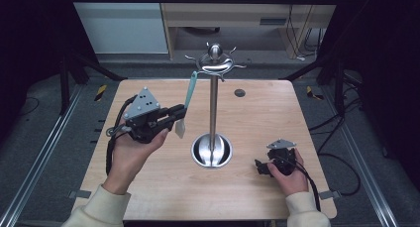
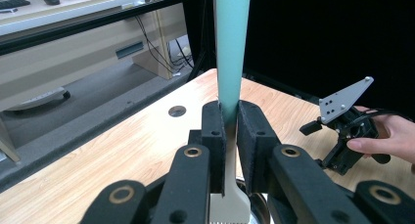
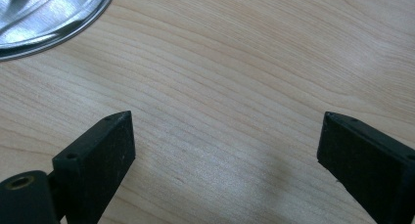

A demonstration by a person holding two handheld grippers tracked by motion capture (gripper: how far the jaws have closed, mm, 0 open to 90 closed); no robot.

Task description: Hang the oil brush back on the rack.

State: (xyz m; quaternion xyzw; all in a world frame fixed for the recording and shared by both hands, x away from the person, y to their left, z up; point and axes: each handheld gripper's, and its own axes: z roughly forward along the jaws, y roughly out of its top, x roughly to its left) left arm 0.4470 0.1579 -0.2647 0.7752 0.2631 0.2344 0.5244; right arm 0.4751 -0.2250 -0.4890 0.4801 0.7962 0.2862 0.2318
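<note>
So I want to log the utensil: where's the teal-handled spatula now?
In the high view the teal-handled spatula stands upright, clamped in the left tongs, just left of the steel stand.

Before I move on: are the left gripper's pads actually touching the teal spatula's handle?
Touching. In the left gripper view, both pads of the left gripper press against the teal spatula, no gap on either side.
</note>
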